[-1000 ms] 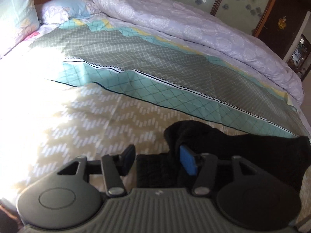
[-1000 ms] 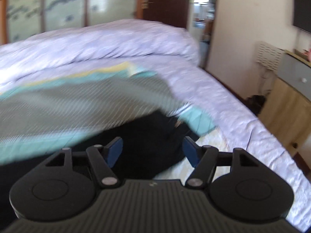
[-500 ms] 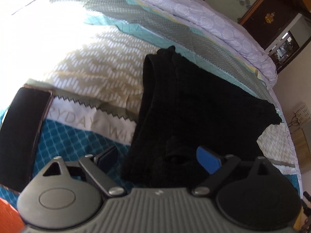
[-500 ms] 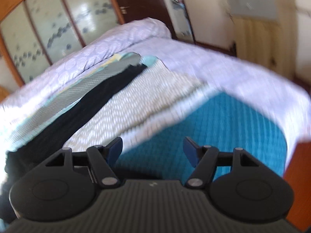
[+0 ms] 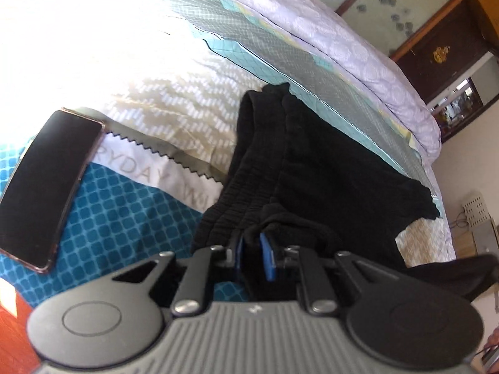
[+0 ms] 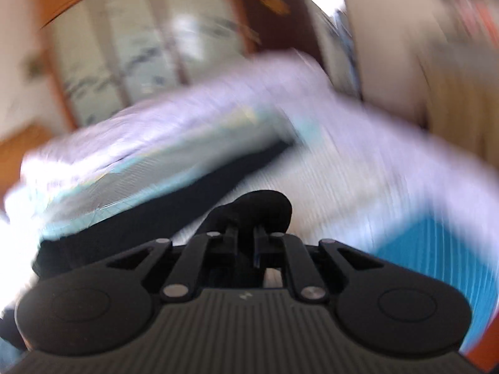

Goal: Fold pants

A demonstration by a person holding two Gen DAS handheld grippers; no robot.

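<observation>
Both claws have just clamped down on black pants [image 5: 327,162] on the bed [image 5: 131,99]: left claw [image 5: 252,257] pinches waistband end, right claw [image 6: 247,243] a bunched fold; long axis runs toward 2 o'clock from left.

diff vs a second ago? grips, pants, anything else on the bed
Both jaws have just closed: left hand-held gripper pinches the pants at the waistband end, right hand-held gripper pinches another fold of them. Phone and quilt lie as before.
</observation>
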